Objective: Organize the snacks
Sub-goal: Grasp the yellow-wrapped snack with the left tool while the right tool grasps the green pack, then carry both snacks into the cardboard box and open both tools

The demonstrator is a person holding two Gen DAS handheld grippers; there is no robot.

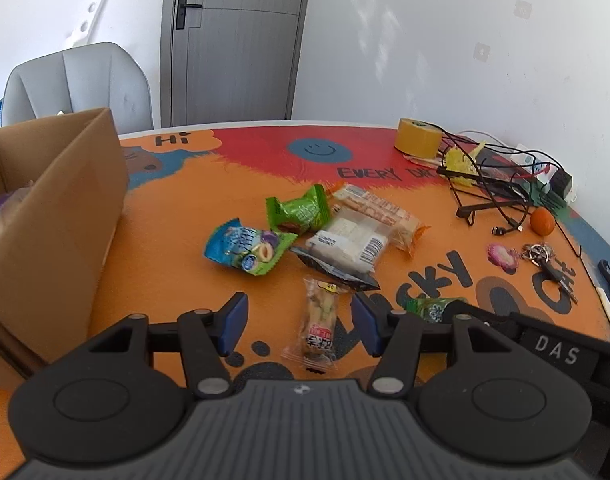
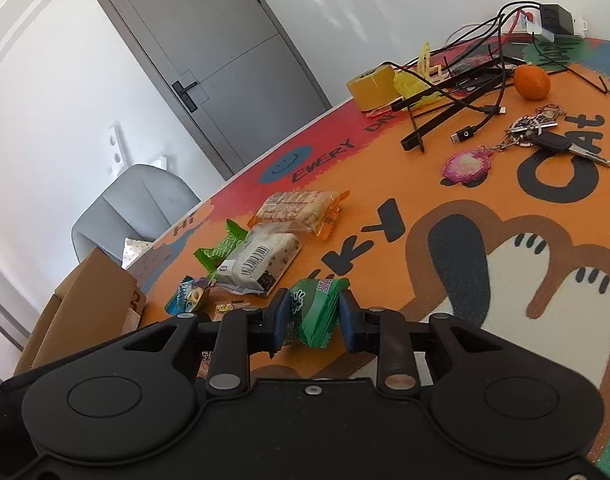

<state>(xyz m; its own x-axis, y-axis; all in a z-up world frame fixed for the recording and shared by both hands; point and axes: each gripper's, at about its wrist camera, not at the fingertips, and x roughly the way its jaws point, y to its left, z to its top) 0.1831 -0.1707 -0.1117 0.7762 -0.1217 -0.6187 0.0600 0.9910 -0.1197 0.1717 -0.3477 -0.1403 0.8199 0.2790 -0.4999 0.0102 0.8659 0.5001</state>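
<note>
Right wrist view showed the dark green snack packet [image 2: 317, 312] pinched between the blue pads of the right gripper [image 2: 313, 316], the jaws drawn narrow and pressing on both its sides, low over the orange printed table mat [image 2: 385, 160]. Left wrist view caught the same packet [image 1: 435, 307] poking out past that gripper's black body at the right edge.

The left gripper [image 1: 301, 322] stood partly open over a slim clear-wrapped snack with a red label [image 1: 320, 326], which lay flat on the mat between the pads; the pads did not touch it.

Farther out sat the loose pile: a blue packet [image 1: 245, 249], a bright green packet [image 1: 299, 213], a white packet with a barcode [image 1: 351, 242] lying over a black one (only its edge showed), and an orange-ended wafer pack [image 1: 379, 212] behind, touching the white one.

A cardboard box [image 1: 57, 216] stood open at the mat's left side, well apart from the pile. Along the far right lay a roll of yellow tape [image 1: 417, 138], tangled black cables [image 1: 493, 184], an orange fruit [image 1: 542, 222], a pink charm [image 1: 503, 258] and keys [image 1: 545, 258]. A grey chair [image 1: 77, 84] and grey door [image 1: 235, 40] stood behind.
</note>
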